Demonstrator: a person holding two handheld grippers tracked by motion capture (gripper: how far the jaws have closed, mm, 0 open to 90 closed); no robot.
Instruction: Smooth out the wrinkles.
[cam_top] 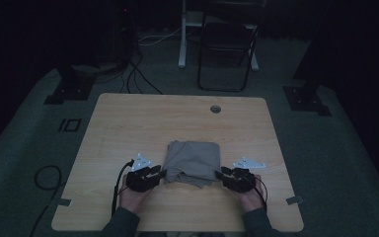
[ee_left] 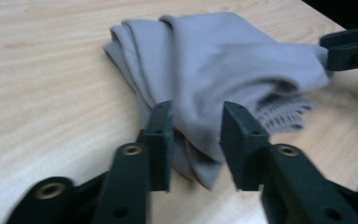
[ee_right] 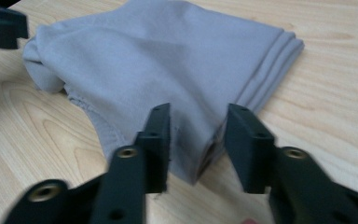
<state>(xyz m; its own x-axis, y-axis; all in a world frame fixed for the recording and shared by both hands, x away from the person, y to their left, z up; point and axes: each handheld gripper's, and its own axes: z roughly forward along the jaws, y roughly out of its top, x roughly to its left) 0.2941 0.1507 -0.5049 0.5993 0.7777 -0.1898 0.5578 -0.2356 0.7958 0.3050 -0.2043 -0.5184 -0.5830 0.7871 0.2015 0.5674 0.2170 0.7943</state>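
A folded grey cloth [cam_top: 192,160] lies on the wooden table [cam_top: 128,123], near its front edge. My left gripper [cam_top: 160,173] is at the cloth's near left corner and my right gripper [cam_top: 218,174] at its near right corner. In the left gripper view, the left gripper [ee_left: 196,121] stands open, its jaws astride a corner of the cloth [ee_left: 223,60]; the right gripper's tip [ee_left: 349,46] shows at the far right. In the right gripper view, the right gripper [ee_right: 198,123] is open around the layered corner of the cloth [ee_right: 168,60], whose ribbed hem shows at the left.
A round cable hole [cam_top: 215,108] sits near the table's far edge. Beyond the table stand a dark folding chair [cam_top: 227,44] and a white post [cam_top: 182,34]. Cables lie on the grey floor [cam_top: 49,177] at the left. The room is dim.
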